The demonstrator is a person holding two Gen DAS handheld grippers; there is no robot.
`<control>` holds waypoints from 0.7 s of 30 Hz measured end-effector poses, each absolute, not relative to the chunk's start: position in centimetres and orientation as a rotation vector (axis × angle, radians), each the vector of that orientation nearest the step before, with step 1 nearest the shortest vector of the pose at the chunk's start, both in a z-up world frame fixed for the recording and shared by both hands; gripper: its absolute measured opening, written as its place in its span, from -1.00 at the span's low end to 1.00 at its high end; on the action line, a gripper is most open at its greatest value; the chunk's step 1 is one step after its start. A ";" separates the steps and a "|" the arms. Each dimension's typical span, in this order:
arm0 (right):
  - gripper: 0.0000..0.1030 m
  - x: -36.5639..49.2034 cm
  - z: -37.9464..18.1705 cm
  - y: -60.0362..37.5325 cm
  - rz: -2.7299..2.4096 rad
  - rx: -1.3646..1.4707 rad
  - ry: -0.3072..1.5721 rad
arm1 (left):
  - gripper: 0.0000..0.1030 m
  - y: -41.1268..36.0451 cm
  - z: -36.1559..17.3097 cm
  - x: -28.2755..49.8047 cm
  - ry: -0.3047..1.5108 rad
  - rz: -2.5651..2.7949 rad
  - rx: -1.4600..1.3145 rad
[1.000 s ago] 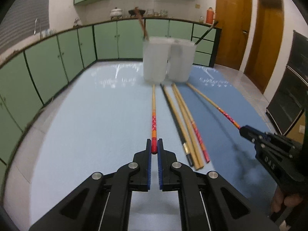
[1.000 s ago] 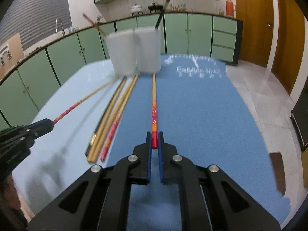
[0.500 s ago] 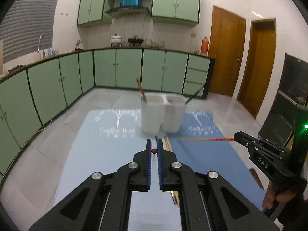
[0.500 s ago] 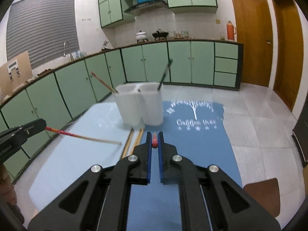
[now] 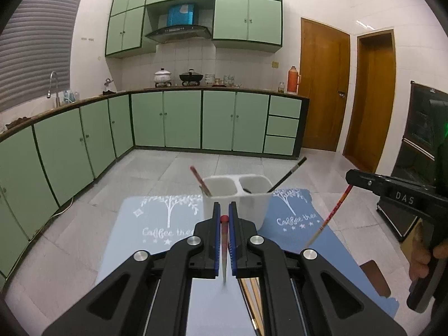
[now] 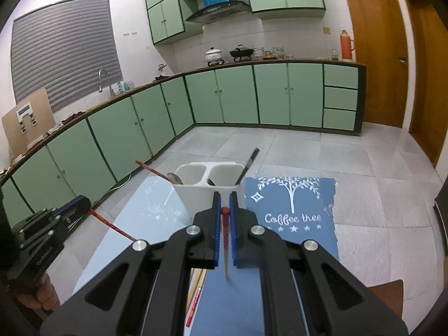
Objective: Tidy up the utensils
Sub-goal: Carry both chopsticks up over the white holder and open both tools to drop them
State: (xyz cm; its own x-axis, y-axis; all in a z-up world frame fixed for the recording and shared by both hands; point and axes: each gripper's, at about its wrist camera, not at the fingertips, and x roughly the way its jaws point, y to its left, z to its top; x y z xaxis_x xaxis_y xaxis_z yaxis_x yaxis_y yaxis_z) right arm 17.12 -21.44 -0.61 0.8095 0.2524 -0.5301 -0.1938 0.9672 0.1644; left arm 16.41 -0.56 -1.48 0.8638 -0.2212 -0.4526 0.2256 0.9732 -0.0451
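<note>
My left gripper (image 5: 224,218) is shut on a red-tipped chopstick (image 5: 224,252) that hangs down between the fingers. My right gripper (image 6: 224,210) is shut on a matching red-tipped chopstick (image 6: 225,249), also hanging tip-down. Both are held above the table, short of the white two-compartment utensil holder (image 5: 235,196), which also shows in the right wrist view (image 6: 207,187). The holder has a red-handled utensil leaning left and a black one leaning right. The right gripper and its chopstick (image 5: 330,218) show at the right of the left wrist view.
Several chopsticks (image 6: 196,288) lie on the table below the grippers. A light blue mat (image 5: 156,224) and a darker blue mat (image 6: 294,210) cover the table. Green cabinets ring the room. A wooden chair seat (image 5: 375,277) stands at the right.
Both grippers have lifted their chopsticks off the table and tilted up, so the chopsticks now hang downward. The holder now sits lower in both views.
</note>
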 end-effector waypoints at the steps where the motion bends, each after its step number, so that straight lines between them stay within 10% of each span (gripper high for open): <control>1: -0.90 17.4 -0.2 -21.4 0.247 0.103 0.579 | -0.90 -0.6 -1.3 16.8 0.469 -0.239 0.011; 21: -0.90 23.9 11.2 -20.6 0.312 0.048 0.375 | -0.90 -2.1 8.9 22.1 0.253 -0.294 0.013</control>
